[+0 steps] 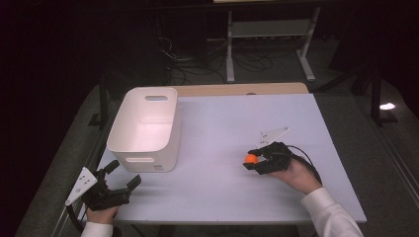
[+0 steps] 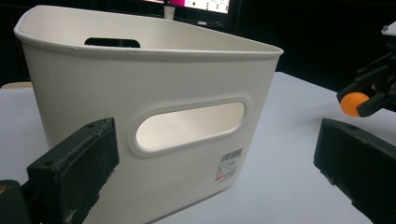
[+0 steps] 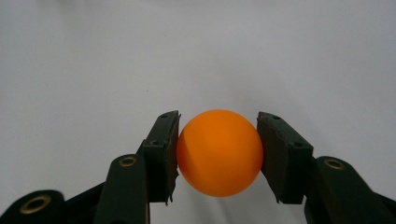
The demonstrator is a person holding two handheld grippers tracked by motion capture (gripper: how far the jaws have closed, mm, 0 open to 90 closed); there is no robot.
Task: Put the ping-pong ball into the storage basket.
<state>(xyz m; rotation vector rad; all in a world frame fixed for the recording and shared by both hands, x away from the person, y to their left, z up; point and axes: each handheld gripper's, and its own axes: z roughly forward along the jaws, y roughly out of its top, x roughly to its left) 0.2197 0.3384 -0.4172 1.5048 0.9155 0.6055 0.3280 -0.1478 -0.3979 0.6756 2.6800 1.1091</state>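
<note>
Right tongs (image 1: 251, 159) clamp the ball (image 1: 251, 158) from both sides, just above the worktop (image 1: 217, 128), right of the bin (image 1: 144, 123). Left tongs (image 1: 123, 174) gape wide, holding nothing, near bin's front.

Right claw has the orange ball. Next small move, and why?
Probably lift the ball and carry it toward the white bin. The right claw is shut on it, low over the table; the bin stands open-topped, the left claw open beside it.
</note>
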